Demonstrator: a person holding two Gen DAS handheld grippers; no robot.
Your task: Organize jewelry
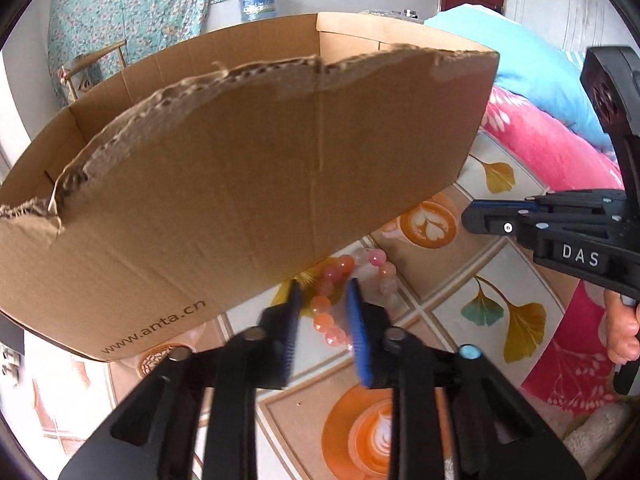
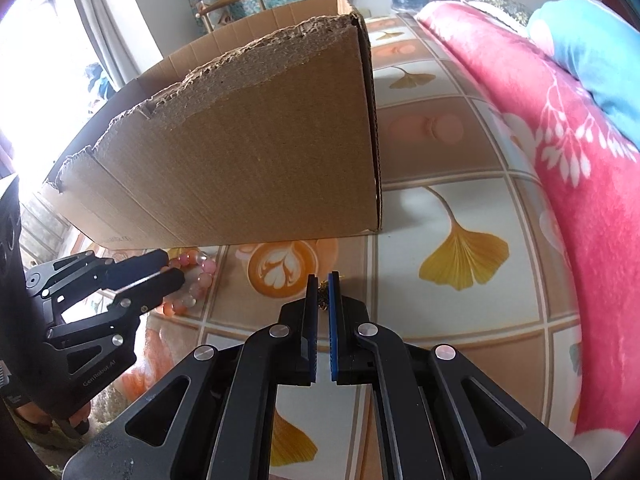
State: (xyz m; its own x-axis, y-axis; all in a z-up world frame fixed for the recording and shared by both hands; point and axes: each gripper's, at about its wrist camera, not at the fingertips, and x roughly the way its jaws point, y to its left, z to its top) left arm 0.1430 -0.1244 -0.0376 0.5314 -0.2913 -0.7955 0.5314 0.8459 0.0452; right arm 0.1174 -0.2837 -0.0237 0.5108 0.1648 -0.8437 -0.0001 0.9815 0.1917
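Observation:
A bracelet (image 1: 332, 320) of pink and orange beads lies on the patterned cloth just in front of a torn cardboard box (image 1: 240, 160). My left gripper (image 1: 323, 283) points down over it, jaws narrow. One strand of beads sits between the blue pads, with a small gap on each side. In the right wrist view the bracelet (image 2: 200, 280) shows past the left gripper (image 2: 173, 270). My right gripper (image 2: 323, 277) is shut on a small gold piece of jewelry (image 2: 322, 299) pinched between its pads. The right gripper (image 1: 471, 217) also enters from the right edge of the left wrist view.
The box (image 2: 248, 160) stands open-topped with ragged edges, close behind both grippers. The tablecloth (image 2: 460, 248) has ginkgo leaf and latte cup prints. A pink blanket (image 2: 540, 140) and a blue pillow (image 2: 592, 48) lie along the right. A hand (image 1: 620, 332) grips the right gripper's handle.

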